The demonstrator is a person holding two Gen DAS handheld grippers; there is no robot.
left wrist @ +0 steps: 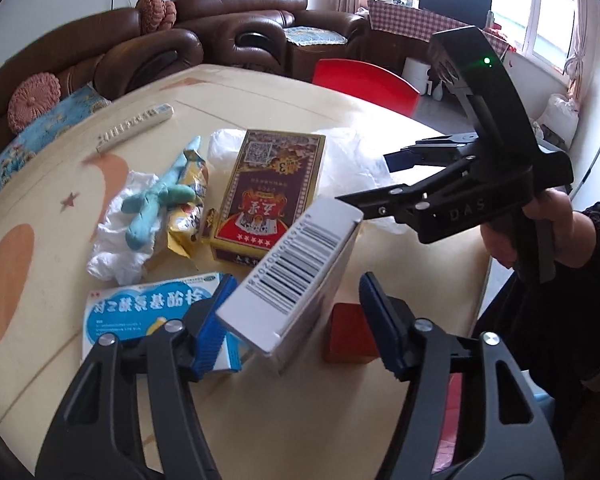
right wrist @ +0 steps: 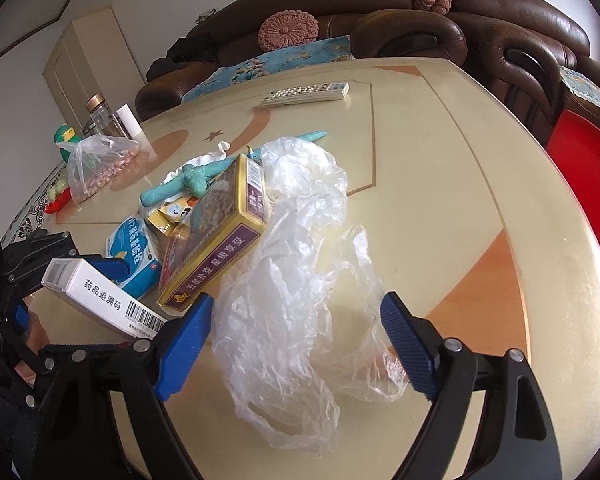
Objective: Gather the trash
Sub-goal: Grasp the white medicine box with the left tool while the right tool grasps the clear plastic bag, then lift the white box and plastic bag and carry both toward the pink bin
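Note:
A white barcode box (left wrist: 296, 268) stands tilted on the round table (left wrist: 260, 420) between the jaws of my left gripper (left wrist: 296, 320). The left pad (left wrist: 216, 320) rests against it; a gap shows at the right pad. My right gripper (right wrist: 296, 340) is open around a crumpled clear plastic bag (right wrist: 296, 300), pads on either side and not pressing. Beyond lie a brown-gold card box (left wrist: 272, 196), a blue-white medicine box (left wrist: 152, 312), a yellow wrapper (left wrist: 188, 220), white tissue (left wrist: 116, 248) and a teal figure (left wrist: 160, 196).
A red block (left wrist: 348, 336) sits right of the white box. A remote (right wrist: 306, 92) lies at the far side, a bag of nuts (right wrist: 96, 164) and bottles at the left edge. A red chair (left wrist: 364, 84) and brown sofa (left wrist: 240, 12) ring the table.

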